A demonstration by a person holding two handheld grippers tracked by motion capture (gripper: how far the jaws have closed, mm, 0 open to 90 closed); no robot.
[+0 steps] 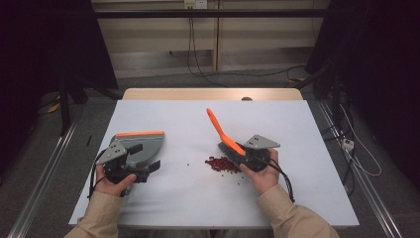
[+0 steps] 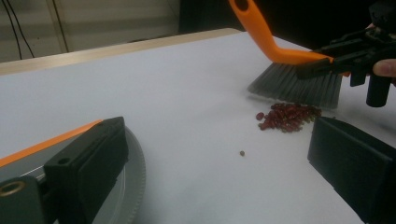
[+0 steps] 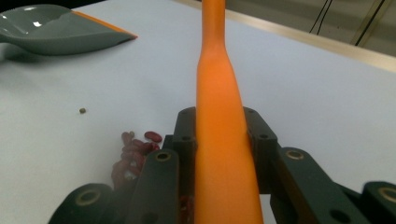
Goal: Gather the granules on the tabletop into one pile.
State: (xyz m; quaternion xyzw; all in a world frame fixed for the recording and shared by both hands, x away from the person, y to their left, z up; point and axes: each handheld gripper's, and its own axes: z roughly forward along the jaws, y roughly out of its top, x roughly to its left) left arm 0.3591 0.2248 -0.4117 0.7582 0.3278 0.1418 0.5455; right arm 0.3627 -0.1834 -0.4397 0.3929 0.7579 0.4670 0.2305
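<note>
A grey dustpan (image 1: pixel 144 143) with an orange front lip lies on the white table (image 1: pixel 198 198) at the left. My left gripper (image 1: pixel 146 156) stands open at its near side. One jaw rests over the dustpan (image 2: pixel 133 186) and bare table lies between the jaws. My right gripper (image 1: pixel 243 154) is shut on the orange handle of a brush (image 1: pixel 217 125), which slants up and away. In the left gripper view its grey bristles (image 2: pixel 299 85) touch the table just behind a small pile of red beans (image 2: pixel 287 116). The right gripper view looks along the handle (image 3: pixel 219 93), with the beans (image 3: pixel 135 148) to its left.
A single stray bean (image 2: pixel 242 153) lies between the pile and the dustpan, with a few more scattered near the pile. A wooden strip (image 1: pixel 213 94) borders the table's far edge. Cables run on the floor beyond it, and dark curtains stand on both sides.
</note>
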